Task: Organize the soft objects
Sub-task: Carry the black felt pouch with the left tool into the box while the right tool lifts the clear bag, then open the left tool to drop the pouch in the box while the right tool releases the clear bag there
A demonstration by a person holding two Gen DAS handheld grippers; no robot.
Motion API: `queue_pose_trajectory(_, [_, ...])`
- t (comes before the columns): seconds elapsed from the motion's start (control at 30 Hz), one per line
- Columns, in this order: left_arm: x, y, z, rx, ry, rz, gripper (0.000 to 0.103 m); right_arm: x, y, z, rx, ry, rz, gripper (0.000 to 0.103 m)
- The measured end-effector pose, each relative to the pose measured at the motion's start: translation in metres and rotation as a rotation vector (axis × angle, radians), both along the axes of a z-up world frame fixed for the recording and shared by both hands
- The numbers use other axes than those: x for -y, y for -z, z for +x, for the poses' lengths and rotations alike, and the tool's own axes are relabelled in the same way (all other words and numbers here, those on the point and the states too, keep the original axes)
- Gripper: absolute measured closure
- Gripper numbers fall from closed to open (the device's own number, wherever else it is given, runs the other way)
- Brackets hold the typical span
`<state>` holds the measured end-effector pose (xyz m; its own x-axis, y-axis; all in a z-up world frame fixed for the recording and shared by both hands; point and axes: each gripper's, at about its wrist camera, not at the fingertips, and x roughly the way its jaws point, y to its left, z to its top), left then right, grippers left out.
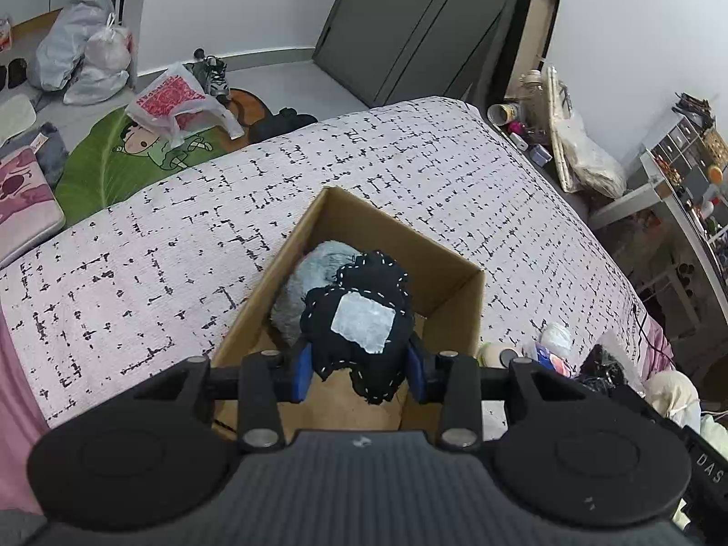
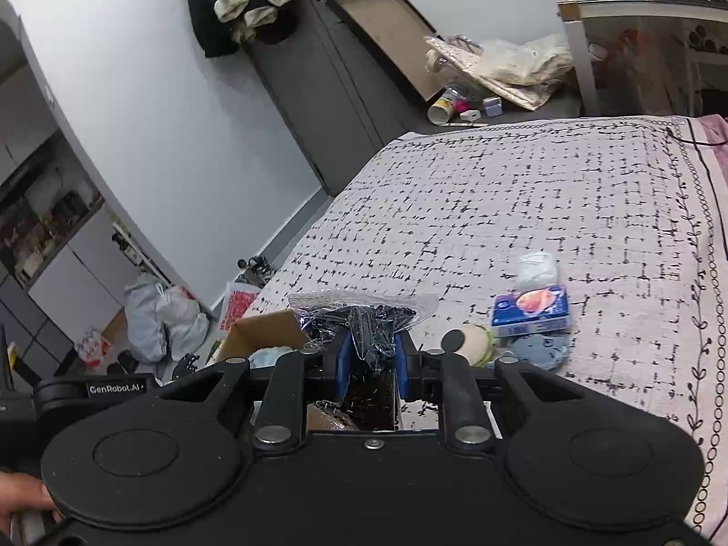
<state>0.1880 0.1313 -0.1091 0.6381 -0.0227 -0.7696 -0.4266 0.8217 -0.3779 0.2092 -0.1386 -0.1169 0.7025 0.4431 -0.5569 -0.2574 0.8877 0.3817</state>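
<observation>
Box (image 1: 455, 291) of brown cardboard sits w/ its top open on the bed cover (image 1: 182, 236), right in front of the left gripper (image 1: 359, 371). Left gripper is squeezed on a black cloth (image 1: 359, 350) w/ white stitches & a white patch; its blue pads (image 1: 302, 371) press the cloth from both sides. Cloth hangs over the open box, just above the inside. Past the cloth, deeper in the box, lies a fluffy gray-blue soft thing (image 1: 314, 273), against the box's left wall. Right gripper (image 2: 371, 361) is clamped on a clear plastic bag (image 2: 364, 314) full of small dark bits; its blue pads (image 2: 343, 364) pinch the bag low down & the top of the bag fans out above them. Just left of this gripper & a bit ahead, a corner of the same box (image 2: 264, 332) shows. To the right of the right gripper, near it on the cover, sits a small round cream plush (image 2: 473, 341) w/ a black spot. Next to that, a bit further right, is a blue tissue pack (image 2: 532, 311), w/ a blue soft thing (image 2: 541, 348) just under it & a white wad (image 2: 537, 268) just past it. All of these lie on the bed, outside the box. Can't tell what the blue soft thing is. Far left, past the bed edge, white plastic bags (image 2: 164, 318) sit on the floor.
</observation>
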Motion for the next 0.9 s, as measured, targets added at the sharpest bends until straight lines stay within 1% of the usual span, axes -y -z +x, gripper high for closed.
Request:
queue_pose_trajectory(0.2, [-0.011, 0.01, 0.005, -0.014, -0.007, -0.024, 0.063, -0.02, 0.008, 0.004, -0.008, -0.012, -0.035, 0.083])
queue_pose_trajectory(0.4, [-0.013, 0.018, 0.012, -0.025, -0.002, -0.02, 0.061, -0.034, 0.007, 0.006, 0.014, -0.013, -0.032, 0.083])
queue_pose_trajectory(0.57, [-0.014, 0.021, 0.015, -0.025, 0.008, -0.004, 0.058, -0.045, 0.009, 0.009, 0.022, -0.025, -0.033, 0.083])
queue_pose_trajectory(0.77, [-0.018, 0.025, 0.017, -0.037, 0.01, -0.023, 0.052, -0.06, 0.015, 0.011, 0.018, -0.05, -0.046, 0.083])
queue_pose_trajectory(0.9, [-0.022, 0.026, 0.019, -0.053, 0.001, -0.034, 0.051, -0.069, 0.016, 0.013, 0.017, -0.061, -0.053, 0.083])
